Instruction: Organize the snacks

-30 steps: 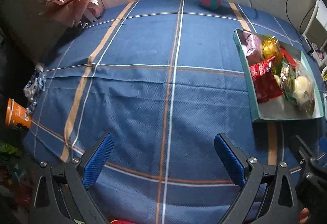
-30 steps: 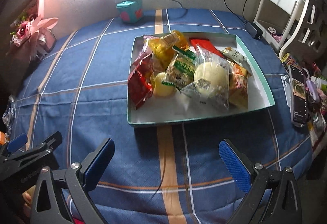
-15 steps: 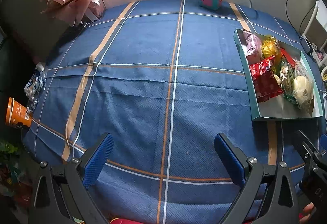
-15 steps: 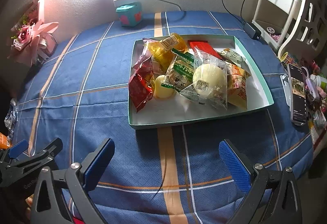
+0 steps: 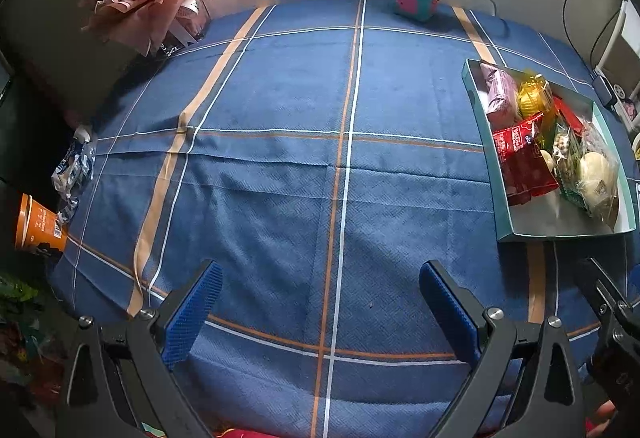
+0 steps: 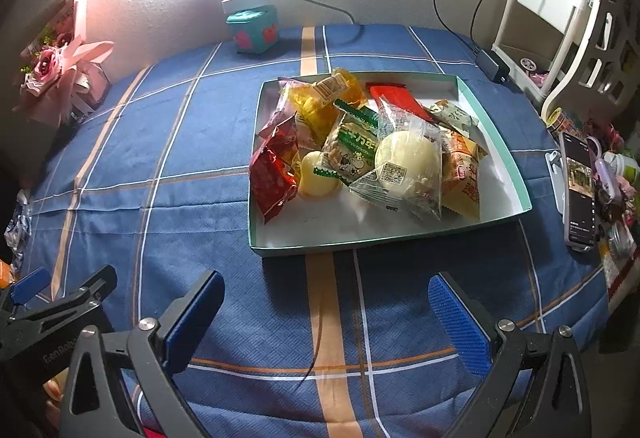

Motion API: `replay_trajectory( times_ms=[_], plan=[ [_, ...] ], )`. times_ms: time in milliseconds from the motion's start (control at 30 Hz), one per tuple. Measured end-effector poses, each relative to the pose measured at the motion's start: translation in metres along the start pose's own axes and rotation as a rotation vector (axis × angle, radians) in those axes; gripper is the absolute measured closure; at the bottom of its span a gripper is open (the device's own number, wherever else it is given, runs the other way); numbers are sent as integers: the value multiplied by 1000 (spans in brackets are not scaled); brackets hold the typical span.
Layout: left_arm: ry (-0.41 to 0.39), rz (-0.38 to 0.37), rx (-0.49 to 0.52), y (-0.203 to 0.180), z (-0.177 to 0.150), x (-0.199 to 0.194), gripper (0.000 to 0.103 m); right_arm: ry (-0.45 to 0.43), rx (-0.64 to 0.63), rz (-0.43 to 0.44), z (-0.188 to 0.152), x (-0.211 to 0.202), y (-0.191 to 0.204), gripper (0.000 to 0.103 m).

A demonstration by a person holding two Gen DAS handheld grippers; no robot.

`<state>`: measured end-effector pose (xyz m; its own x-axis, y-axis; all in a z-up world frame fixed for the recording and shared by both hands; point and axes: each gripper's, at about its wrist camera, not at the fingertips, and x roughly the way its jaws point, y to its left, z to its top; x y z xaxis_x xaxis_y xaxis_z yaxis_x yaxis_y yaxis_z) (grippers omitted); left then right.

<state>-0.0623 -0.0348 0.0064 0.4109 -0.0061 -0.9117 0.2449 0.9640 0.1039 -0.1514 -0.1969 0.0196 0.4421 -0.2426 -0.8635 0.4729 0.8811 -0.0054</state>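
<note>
Hovering low over the cloth [image 5: 280,178], both grippers, left [image 5: 320,302] and right [image 6: 326,308], hold fingers spread, empty; tray [image 6: 360,244] of snacks [image 6: 360,146] at twelve o'clock of the right.

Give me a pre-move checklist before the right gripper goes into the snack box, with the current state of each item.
1. Right gripper open and empty: ok, jaws wide apart over bare tablecloth.
2. Left gripper open and empty: ok.
3. Snack box straight ahead of the right gripper: ok.
4. A snack free on top to grab: ok, the clear-wrapped round bun lies on the pile.
5. Red packet lying flat: not ok, it leans against the box's left wall.
6. Clear of the phone at the right table edge: ok, it lies outside the box.
</note>
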Motion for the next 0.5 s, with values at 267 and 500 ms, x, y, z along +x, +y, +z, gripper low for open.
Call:
replay_trajectory(
  times_ms=[267,500],
  plan=[
    [-3,0,0,-1,1,-1,4,7,3,-3,0,1,-2,0],
    [-4,0,-1,-1,2,-2,4,8,9,-5,1,1,-2,0]
  ],
)
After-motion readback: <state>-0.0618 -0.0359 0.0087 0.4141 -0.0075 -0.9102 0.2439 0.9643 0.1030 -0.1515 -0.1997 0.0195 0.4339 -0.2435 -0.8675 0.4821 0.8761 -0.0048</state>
